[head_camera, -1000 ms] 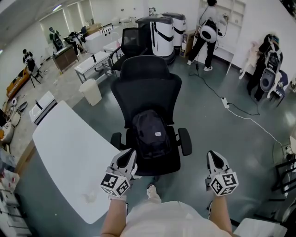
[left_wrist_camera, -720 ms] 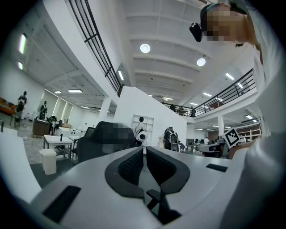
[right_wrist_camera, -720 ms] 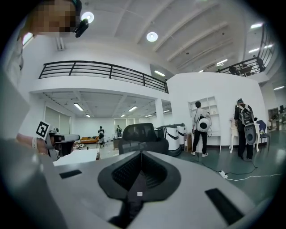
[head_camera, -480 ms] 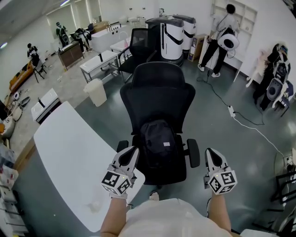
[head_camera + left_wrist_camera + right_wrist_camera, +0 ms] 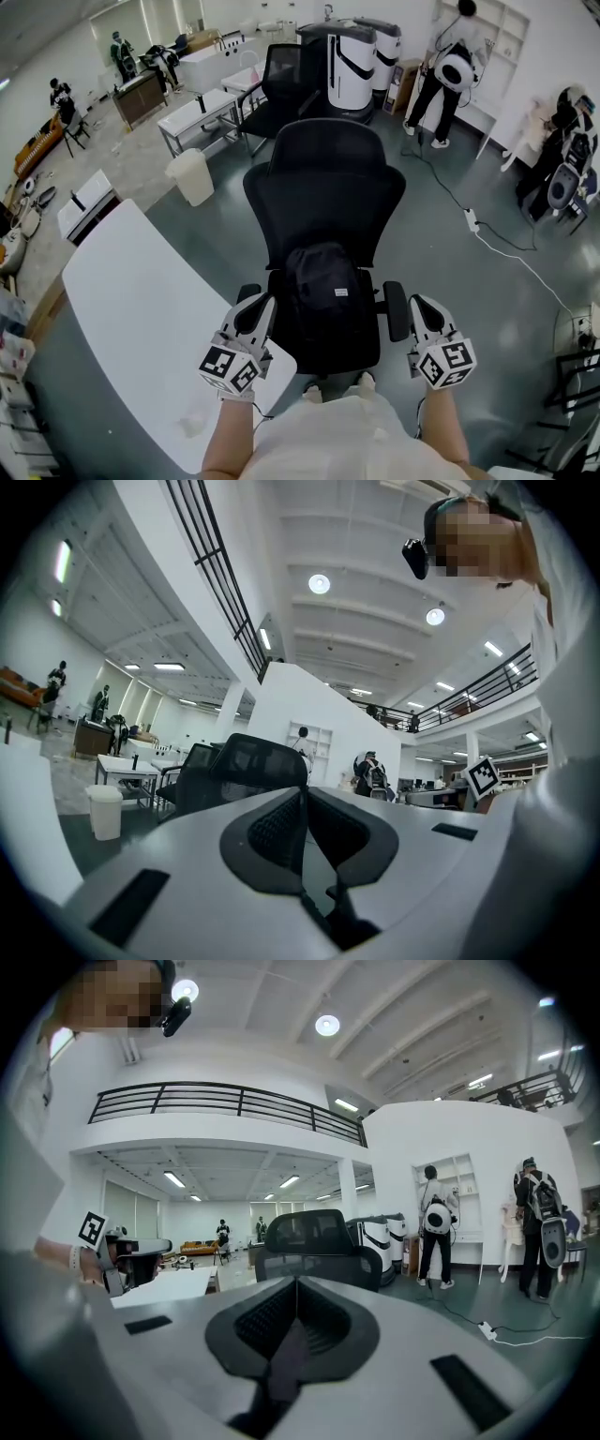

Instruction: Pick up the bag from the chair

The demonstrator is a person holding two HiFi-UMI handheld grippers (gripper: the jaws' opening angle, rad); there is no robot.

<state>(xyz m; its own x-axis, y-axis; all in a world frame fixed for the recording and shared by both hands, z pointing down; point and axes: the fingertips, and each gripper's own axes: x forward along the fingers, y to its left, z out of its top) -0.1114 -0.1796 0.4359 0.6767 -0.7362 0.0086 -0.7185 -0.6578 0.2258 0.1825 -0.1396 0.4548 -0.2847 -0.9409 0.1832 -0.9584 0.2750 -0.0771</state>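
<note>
A black backpack point(image 5: 323, 279) with a small white label stands upright on the seat of a black office chair point(image 5: 323, 192), leaning on its backrest. My left gripper point(image 5: 257, 307) hovers by the chair's left armrest, shut and empty. My right gripper point(image 5: 419, 306) hovers just outside the right armrest, also shut and empty. Neither touches the bag. In the left gripper view the jaws point(image 5: 302, 795) meet, with the chair's headrest point(image 5: 248, 764) beyond. In the right gripper view the closed jaws point(image 5: 296, 1283) point at the chair back point(image 5: 314, 1241). The bag is hidden in both gripper views.
A white table point(image 5: 131, 309) runs along the left, its corner close to the left gripper. Behind the chair stand a white bin point(image 5: 191, 175), a second black chair point(image 5: 281, 80), two white machines point(image 5: 361, 56) and a person point(image 5: 450, 70). A cable point(image 5: 492, 239) crosses the floor at right.
The head view has closed in on the chair, which now sits lower and more central. Both grippers have edged forward to flank the seat, still shut.
</note>
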